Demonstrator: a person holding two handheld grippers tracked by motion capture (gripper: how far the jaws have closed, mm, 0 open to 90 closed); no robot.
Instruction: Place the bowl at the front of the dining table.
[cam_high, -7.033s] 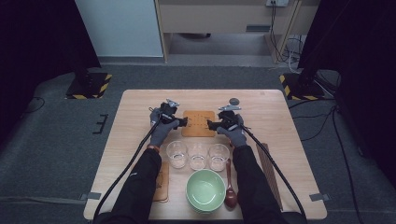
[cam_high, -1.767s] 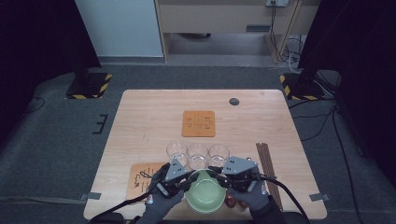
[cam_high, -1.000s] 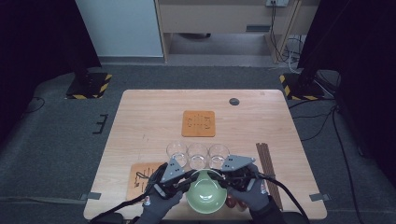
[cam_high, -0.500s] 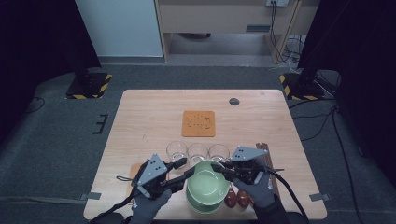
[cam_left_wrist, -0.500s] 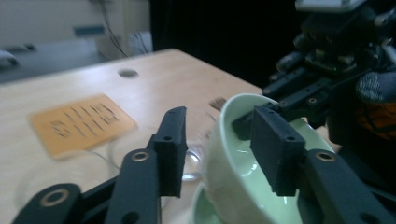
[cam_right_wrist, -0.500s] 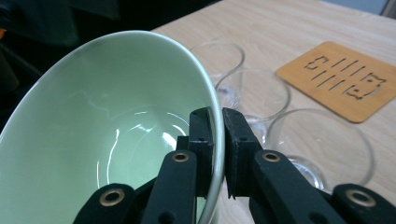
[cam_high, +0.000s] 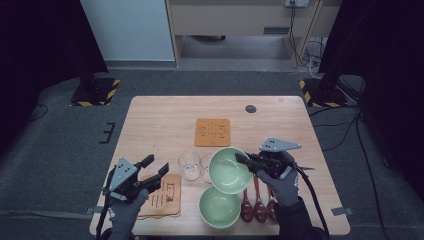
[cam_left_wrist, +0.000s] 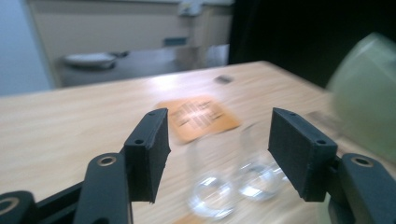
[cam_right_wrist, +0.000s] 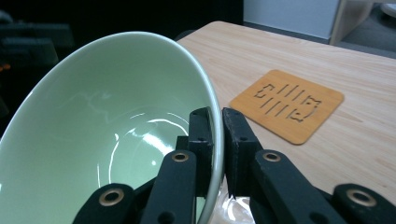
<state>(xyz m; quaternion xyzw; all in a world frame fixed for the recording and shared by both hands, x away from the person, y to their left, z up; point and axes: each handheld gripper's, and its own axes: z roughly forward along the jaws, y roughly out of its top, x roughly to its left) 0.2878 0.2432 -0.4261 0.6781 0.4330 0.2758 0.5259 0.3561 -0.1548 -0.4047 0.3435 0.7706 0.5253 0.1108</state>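
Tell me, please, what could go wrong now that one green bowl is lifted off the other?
The right gripper pinches the upper green bowl only at its rim, tilted, so it might slip. It hangs above the glasses and could knock them. The left gripper, jaws just opened and empty, leaves the lower green bowl unsteadied.

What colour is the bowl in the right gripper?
Pale green bowl, glossy inside; clearest in the right gripper view.

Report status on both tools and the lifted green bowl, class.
Right tool shut on upper bowl rim, bowl tilted above lower bowl. Left tool just opened, nothing between. Glasses close under the raised bowl.
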